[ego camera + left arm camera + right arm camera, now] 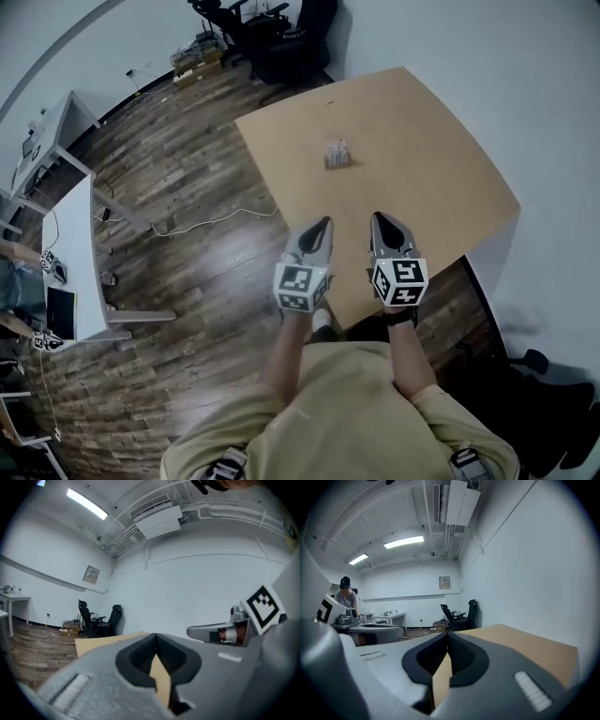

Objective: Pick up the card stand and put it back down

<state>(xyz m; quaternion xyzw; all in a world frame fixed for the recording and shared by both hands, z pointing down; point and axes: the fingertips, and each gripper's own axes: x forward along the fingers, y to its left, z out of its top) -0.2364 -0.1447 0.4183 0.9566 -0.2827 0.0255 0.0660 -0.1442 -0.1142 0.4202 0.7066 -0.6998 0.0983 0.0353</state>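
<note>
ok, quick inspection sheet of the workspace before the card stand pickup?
Surface: light wooden table, bare apart from one item.
Job's things: card stand standing near the table's middle, untouched, beyond both grippers.
Clutter: nothing seen on the table.
Grippers: left gripper and right gripper side by side over the table's near edge, both shut and empty.
Cables: white cable trailing on the floor left of the table.
Surroundings: dark wood floor, white desks at left, black office chairs beyond the table.

Bright, even light; fisheye-warped edges.
</note>
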